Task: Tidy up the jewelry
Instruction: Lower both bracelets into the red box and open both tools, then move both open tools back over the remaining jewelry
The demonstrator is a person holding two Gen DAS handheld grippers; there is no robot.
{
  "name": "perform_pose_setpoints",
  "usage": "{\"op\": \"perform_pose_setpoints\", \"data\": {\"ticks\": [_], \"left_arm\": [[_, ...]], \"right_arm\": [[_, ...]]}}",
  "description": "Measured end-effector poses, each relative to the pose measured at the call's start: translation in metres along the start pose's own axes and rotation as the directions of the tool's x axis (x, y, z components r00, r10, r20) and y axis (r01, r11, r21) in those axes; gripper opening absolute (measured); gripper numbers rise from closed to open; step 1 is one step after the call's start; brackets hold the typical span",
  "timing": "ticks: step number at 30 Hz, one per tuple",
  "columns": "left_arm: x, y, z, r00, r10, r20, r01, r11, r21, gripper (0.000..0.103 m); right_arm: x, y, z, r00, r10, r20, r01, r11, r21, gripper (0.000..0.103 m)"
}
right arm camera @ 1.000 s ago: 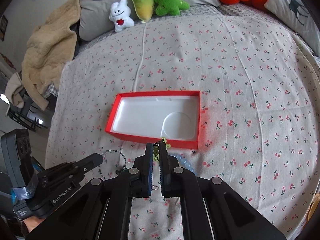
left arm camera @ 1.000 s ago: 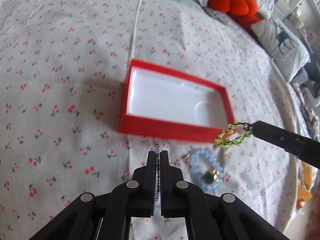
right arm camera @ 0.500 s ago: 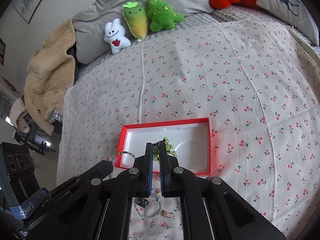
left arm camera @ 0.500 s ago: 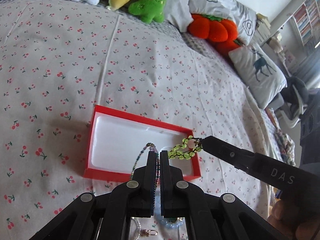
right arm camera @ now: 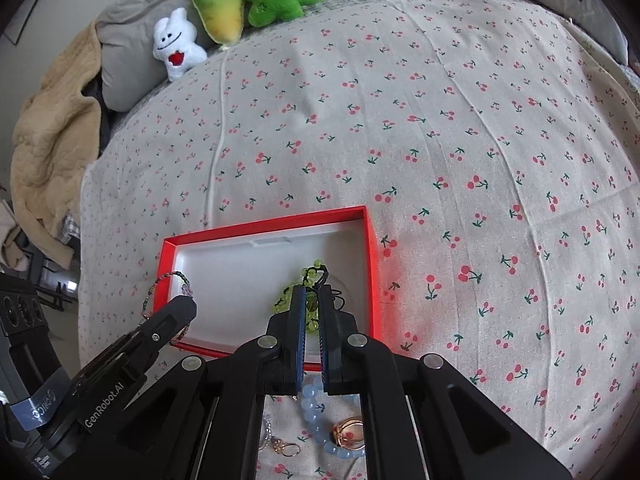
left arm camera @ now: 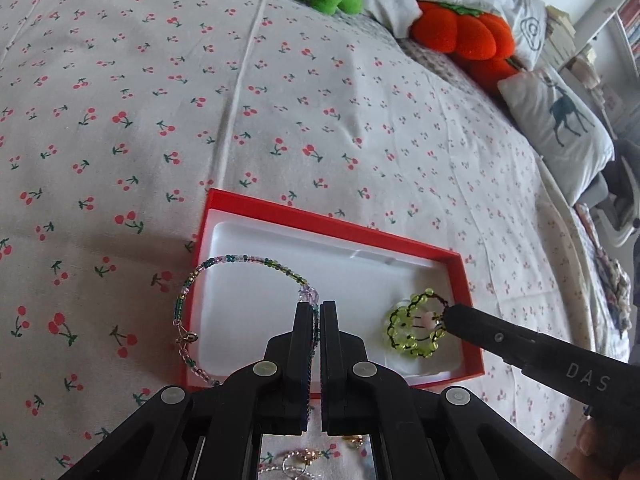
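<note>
A red box (left arm camera: 332, 226) (right arm camera: 264, 224) with a white tray lining lies on the cherry-print bedspread. My left gripper (left arm camera: 317, 307) is shut on a thin multicoloured bead bracelet (left arm camera: 224, 264), whose loop hangs over the box's left wall. In the right wrist view that bracelet (right arm camera: 160, 286) shows at the box's left edge beside the left gripper (right arm camera: 180, 308). My right gripper (right arm camera: 313, 291) (left arm camera: 448, 314) is shut on a green bead bracelet (left arm camera: 412, 330) (right arm camera: 310, 276), which hangs low over the round recess at the box's right end. Whether it touches the lining I cannot tell.
On the bedspread just in front of the box lie a light blue bead bracelet (right arm camera: 316, 404), a gold ring (right arm camera: 348, 434), a small earring (right arm camera: 286, 448) and a silver chain (right arm camera: 266, 432). Plush toys (right arm camera: 248, 4) and pillows (left arm camera: 560, 120) line the far side of the bed.
Both grippers have moved forward and down from the jewelry pile to over the box, each carrying its bracelet. The thin bracelet's loop now hangs across the box's left wall.
</note>
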State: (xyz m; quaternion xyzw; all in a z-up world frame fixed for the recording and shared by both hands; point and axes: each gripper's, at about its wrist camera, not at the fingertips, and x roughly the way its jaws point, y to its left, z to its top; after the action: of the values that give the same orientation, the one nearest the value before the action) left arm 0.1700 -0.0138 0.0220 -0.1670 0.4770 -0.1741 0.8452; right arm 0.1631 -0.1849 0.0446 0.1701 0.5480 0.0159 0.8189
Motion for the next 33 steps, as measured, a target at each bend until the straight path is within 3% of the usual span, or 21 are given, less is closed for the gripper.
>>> {"op": "perform_pose_setpoints", "data": {"ticks": [8,10,11,12,14,19,23,26,33], "left_arm": [[0.008,-0.016,0.0,1.0,0.003,-0.001,-0.003,0.998,0.056,0.001],[0.004,-0.018,0.0,1.0,0.003,-0.003,-0.002,0.998,0.059,0.017],[0.001,-0.02,-0.001,1.0,0.011,0.0,-0.011,0.998,0.065,0.031],[-0.003,-0.02,-0.002,1.0,0.023,0.005,-0.023,0.997,0.07,0.038],[-0.009,-0.02,-0.004,0.999,0.053,0.011,-0.054,0.995,0.078,0.042],[-0.028,-0.014,-0.015,0.989,0.146,0.008,-0.146,0.983,0.109,0.051],[-0.045,-0.005,-0.029,0.978,0.209,0.005,-0.208,0.97,0.126,0.07],[-0.055,0.003,-0.041,0.971,0.239,-0.006,-0.236,0.963,0.132,0.081],[-0.067,0.014,-0.07,0.953,0.3,-0.041,-0.29,0.944,0.158,0.09]], "right_arm": [[-0.008,-0.009,0.003,1.0,0.017,0.009,-0.017,1.0,0.016,0.008],[-0.011,-0.01,0.002,1.0,0.017,0.005,-0.017,1.0,0.013,0.012],[-0.013,-0.01,0.002,1.0,0.016,0.005,-0.016,1.0,0.009,0.019],[-0.015,-0.01,0.002,1.0,0.013,0.006,-0.013,1.0,0.006,0.024],[-0.021,-0.009,0.0,1.0,0.012,0.012,-0.012,1.0,-0.003,0.035],[-0.036,-0.006,-0.009,1.0,-0.015,0.01,0.015,0.998,-0.053,0.045],[-0.045,-0.007,-0.021,0.999,-0.044,0.002,0.044,0.995,-0.095,0.056],[-0.048,-0.008,-0.033,0.998,-0.06,-0.012,0.058,0.991,-0.12,0.06],[-0.045,-0.005,-0.065,0.992,-0.111,-0.058,0.096,0.972,-0.216,0.066]]}}
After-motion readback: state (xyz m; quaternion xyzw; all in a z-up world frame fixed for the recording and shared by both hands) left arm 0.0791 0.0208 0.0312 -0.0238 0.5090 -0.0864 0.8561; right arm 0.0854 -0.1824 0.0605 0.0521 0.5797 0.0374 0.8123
